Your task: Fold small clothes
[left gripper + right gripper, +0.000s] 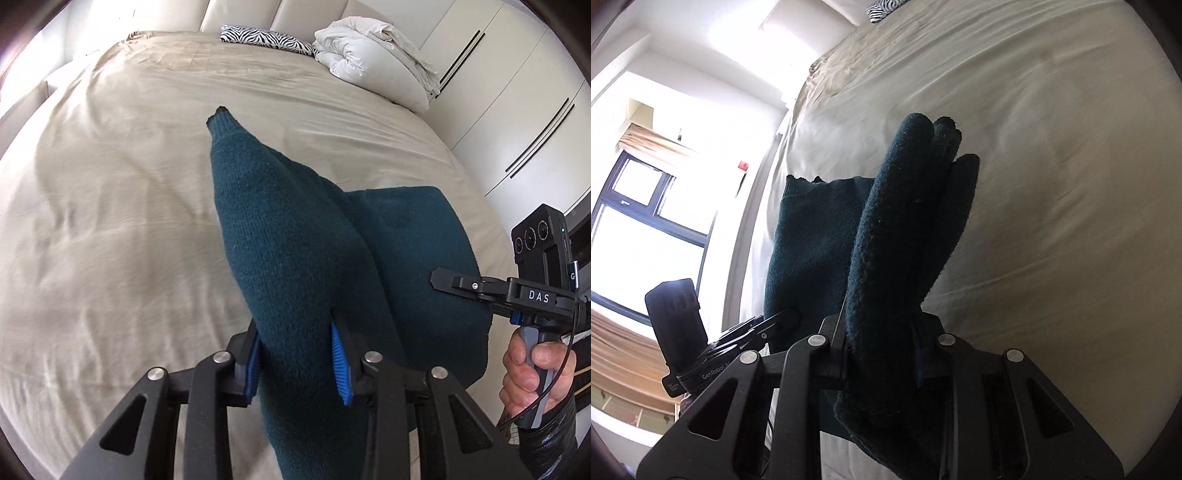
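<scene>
Above a beige bed [110,203], a teal knit garment [288,258] is hanging bunched between both grippers. The left gripper [299,354] and right gripper [882,350] are each pinching a thick wad; uneven gathers are risking a crooked fold, or slipping free.

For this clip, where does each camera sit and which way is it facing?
Left wrist: on the left gripper, looking down along its fingers across the beige bed toward the headboard; shows the right gripper and the hand holding it.
Right wrist: on the right gripper, looking across the same bed toward a window; the left gripper shows at lower left.
Shared: the teal knit garment, clamped by both grippers, the bed, the zebra-print pillow.
</scene>
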`<state>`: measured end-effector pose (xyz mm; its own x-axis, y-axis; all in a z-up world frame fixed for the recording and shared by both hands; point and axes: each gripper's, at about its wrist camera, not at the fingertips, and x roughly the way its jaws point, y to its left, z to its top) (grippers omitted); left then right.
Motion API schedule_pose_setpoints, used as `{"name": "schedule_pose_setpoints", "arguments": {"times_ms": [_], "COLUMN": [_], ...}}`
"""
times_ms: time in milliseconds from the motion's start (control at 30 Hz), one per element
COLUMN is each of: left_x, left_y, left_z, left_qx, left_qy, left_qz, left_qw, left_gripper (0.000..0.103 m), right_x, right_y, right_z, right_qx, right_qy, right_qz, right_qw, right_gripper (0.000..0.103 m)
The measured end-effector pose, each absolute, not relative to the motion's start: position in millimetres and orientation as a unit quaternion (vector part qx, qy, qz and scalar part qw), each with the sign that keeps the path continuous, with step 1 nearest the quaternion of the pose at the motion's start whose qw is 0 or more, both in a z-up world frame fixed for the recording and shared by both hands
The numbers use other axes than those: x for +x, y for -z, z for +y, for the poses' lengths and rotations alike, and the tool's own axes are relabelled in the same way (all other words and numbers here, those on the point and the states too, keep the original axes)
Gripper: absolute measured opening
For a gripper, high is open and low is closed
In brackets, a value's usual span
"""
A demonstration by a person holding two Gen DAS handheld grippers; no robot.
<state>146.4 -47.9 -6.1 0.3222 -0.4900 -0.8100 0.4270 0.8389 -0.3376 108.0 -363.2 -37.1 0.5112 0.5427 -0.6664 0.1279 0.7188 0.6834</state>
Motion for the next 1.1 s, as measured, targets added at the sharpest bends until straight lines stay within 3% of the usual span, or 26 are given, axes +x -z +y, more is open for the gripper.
{"name": "schedule_pose_setpoints", "arguments": {"times_ms": [200, 300, 333, 467, 567, 700, 800, 900, 967, 1067, 1100], "left_x": [93, 84, 82, 75, 80, 73, 61, 41, 23, -9, -19], "left_y": [38, 64, 66, 57, 49, 39, 24, 1, -22, -59, -70], "left_z": [8, 27, 29, 17, 6, 6, 7, 10, 15, 22, 23], "left_qx": [0.005, -0.02, -0.021, 0.004, 0.01, 0.021, 0.026, 0.026, 0.021, 0.021, 0.021], "left_qy": [0.24, 0.226, 0.223, 0.213, 0.208, 0.202, 0.199, 0.189, 0.18, 0.156, 0.151], "left_qz": [0.517, 0.502, 0.494, 0.477, 0.471, 0.453, 0.428, 0.374, 0.318, 0.224, 0.205], "left_qw": [0.822, 0.835, 0.84, 0.853, 0.857, 0.868, 0.881, 0.908, 0.93, 0.962, 0.967], "left_gripper": [0.038, 0.049, 0.053, 0.054, 0.053, 0.054, 0.061, 0.081, 0.103, 0.103, 0.103], "right_x": [83, 75, 74, 69, 60, 37, 18, 0, -20, -53, -63], "right_y": [79, 108, 121, 132, 113, 81, 48, 11, -17, -61, -74], "right_z": [-292, -283, -288, -297, -295, -286, -278, -254, -242, -234, -229], "right_qx": [0.36, 0.341, 0.365, 0.418, 0.397, 0.36, 0.317, 0.236, 0.185, 0.129, 0.119], "right_qy": [-0.16, -0.113, -0.105, -0.113, -0.092, -0.073, -0.061, -0.032, -0.016, 0.011, 0.016], "right_qz": [0.513, 0.52, 0.52, 0.498, 0.496, 0.479, 0.452, 0.413, 0.377, 0.309, 0.28], "right_qw": [0.762, 0.775, 0.765, 0.751, 0.767, 0.797, 0.831, 0.879, 0.908, 0.942, 0.952], "right_gripper": [0.023, 0.025, 0.029, 0.03, 0.038, 0.038, 0.041, 0.041, 0.043, 0.063, 0.075]}}
